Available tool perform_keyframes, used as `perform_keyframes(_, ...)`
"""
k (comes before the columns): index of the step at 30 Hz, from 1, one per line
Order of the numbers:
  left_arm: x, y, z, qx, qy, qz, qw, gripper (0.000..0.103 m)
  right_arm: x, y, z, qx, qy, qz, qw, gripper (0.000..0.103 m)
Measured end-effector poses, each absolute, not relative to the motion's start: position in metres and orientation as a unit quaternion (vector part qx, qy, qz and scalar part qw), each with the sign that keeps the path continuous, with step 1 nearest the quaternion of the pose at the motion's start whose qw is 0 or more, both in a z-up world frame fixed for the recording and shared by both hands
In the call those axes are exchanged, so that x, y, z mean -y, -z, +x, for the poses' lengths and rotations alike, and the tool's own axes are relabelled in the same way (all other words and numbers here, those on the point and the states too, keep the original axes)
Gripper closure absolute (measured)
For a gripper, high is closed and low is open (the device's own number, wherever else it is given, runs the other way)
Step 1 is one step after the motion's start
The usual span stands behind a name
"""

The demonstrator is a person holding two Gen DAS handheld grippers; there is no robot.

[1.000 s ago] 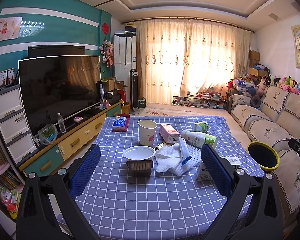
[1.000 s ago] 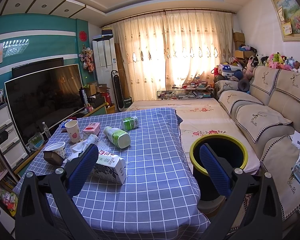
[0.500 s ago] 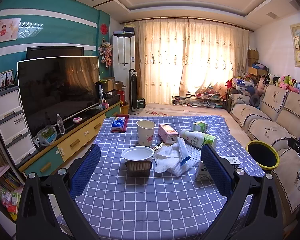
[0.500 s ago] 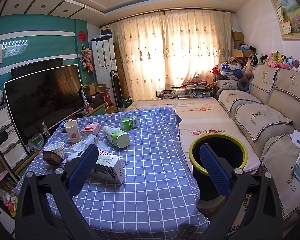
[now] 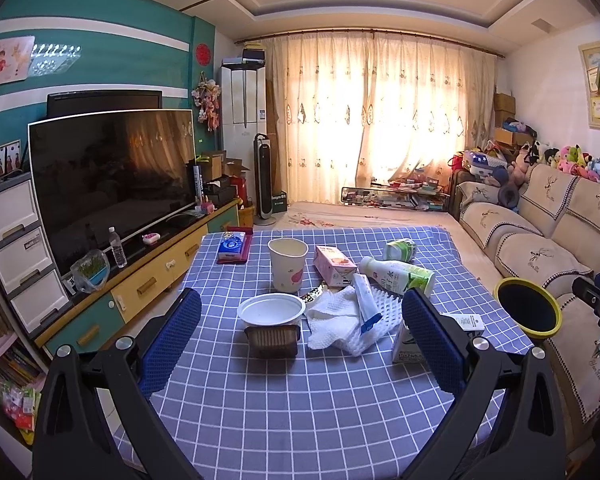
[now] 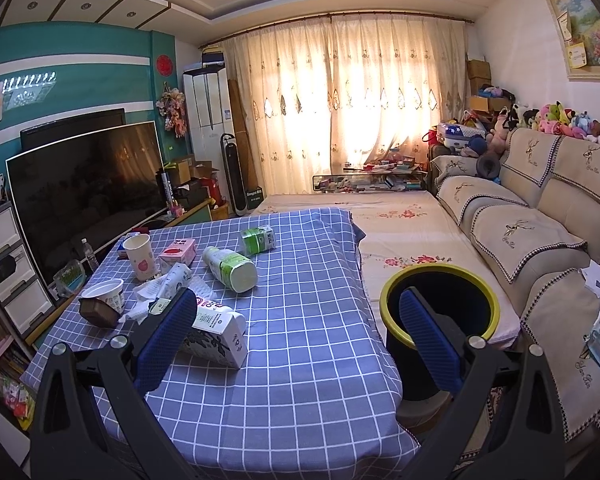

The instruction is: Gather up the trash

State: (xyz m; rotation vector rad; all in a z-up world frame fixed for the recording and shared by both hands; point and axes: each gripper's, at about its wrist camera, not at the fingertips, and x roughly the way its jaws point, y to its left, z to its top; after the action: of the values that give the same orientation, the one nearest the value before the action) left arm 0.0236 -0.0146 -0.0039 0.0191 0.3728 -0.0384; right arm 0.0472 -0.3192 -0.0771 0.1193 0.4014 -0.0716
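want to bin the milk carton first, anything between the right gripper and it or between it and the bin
Nothing visible: the right gripper hangs open beside the milk carton, and bare tablecloth lies between it and the bin.

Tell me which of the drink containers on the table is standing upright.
Only the white paper cup with the pink print stands upright, mouth open to the ceiling. The green-labelled bottle, the small green carton and the milk carton all lie on their sides.
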Motion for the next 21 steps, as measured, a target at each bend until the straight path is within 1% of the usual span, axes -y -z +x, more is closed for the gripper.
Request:
perform_keyframes(5,0.014,0.004,0.048,-0.188,0.015,0.014,0.982,0.004,0.322,0.078,0.073,-0.205,0.026,0.056,0.977,0.006)
perform_keyframes(9,0.012,0.009,0.079,-0.195,0.009,0.014,0.981,0.004,0.323,0.081,0.110,-0.221,0.001,0.059,0.973,0.006)
perform_keyframes(15,0.010,0.019,0.142,-0.214,0.012,0.014,0.977,0.004,0.322,0.097,0.185,-0.267,-0.059,0.073,0.959,0.007)
perform_keyframes(21,0.012,0.027,0.204,-0.217,0.025,0.004,0.976,0.004,0.312,0.117,0.253,-0.310,-0.117,0.070,0.941,0.007)
